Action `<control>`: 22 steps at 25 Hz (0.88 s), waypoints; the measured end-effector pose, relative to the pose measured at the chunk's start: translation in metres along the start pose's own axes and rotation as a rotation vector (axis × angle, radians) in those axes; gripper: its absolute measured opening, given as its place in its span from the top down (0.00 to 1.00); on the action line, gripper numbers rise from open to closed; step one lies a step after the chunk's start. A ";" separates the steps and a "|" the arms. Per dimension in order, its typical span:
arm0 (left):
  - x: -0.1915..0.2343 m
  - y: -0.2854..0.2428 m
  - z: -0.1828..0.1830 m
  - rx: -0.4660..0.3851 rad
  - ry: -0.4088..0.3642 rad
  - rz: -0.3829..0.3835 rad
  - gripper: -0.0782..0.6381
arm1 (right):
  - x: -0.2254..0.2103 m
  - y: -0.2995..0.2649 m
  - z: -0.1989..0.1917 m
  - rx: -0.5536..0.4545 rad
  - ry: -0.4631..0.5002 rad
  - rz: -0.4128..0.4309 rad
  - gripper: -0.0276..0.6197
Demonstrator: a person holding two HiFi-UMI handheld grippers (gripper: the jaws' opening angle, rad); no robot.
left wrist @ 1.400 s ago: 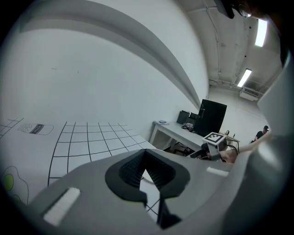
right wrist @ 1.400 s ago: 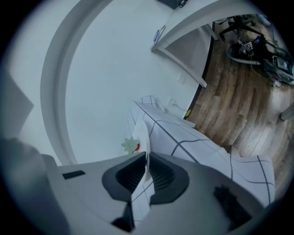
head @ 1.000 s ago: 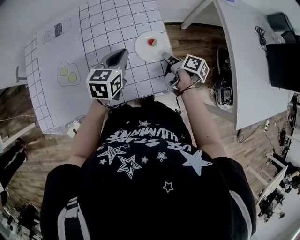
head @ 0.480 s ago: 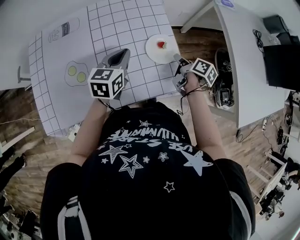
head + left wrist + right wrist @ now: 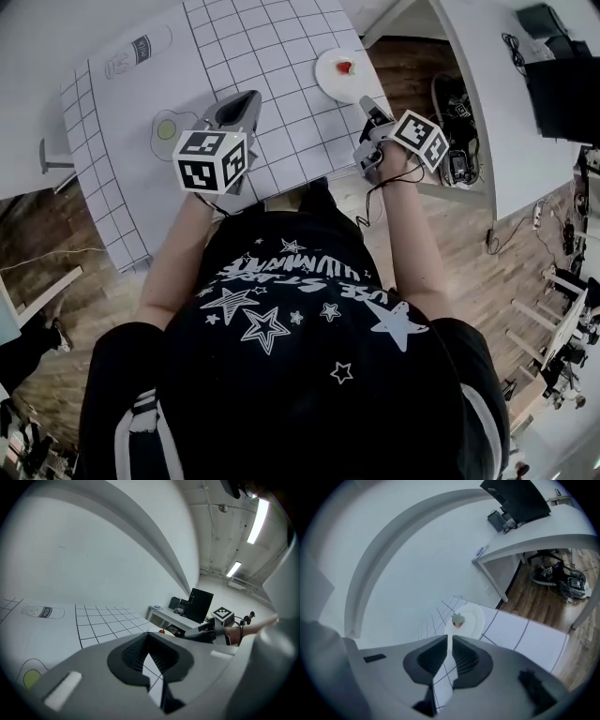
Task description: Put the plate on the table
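Left tool (image 5: 247, 99): jaws together, empty, over the bench (image 5: 272, 56); the plate (image 5: 331, 81) is ahead, well off to its right. Right tool (image 5: 369, 111): closed on nothing, plate just past its tips, flat on the bench, strawberry (image 5: 345, 67) on it. Right tool is nearer.

Strawberry (image 5: 345, 67) sits on plate (image 5: 328, 81) near table's (image 5: 234, 47) right edge.
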State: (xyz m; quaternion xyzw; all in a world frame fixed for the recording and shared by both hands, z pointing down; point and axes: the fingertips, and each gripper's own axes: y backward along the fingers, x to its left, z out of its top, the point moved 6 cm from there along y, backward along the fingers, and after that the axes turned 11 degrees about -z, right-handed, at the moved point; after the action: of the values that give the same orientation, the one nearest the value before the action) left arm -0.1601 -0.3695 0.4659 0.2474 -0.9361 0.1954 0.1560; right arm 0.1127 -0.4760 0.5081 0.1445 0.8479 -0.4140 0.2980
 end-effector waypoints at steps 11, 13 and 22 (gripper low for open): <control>-0.023 0.022 -0.024 0.038 -0.025 -0.121 0.88 | -0.001 0.060 -0.054 -0.064 0.011 -0.047 0.90; -0.030 0.025 -0.026 0.039 -0.030 -0.121 0.88 | -0.002 0.067 -0.056 -0.070 0.017 -0.041 0.90; -0.104 0.042 -0.045 0.040 -0.059 -0.096 0.88 | -0.016 0.133 -0.071 -0.076 0.024 0.071 0.90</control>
State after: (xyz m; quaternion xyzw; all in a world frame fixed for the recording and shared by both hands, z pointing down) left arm -0.0877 -0.2738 0.4531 0.3008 -0.9232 0.1991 0.1327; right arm 0.1636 -0.3387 0.4705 0.1680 0.8608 -0.3689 0.3078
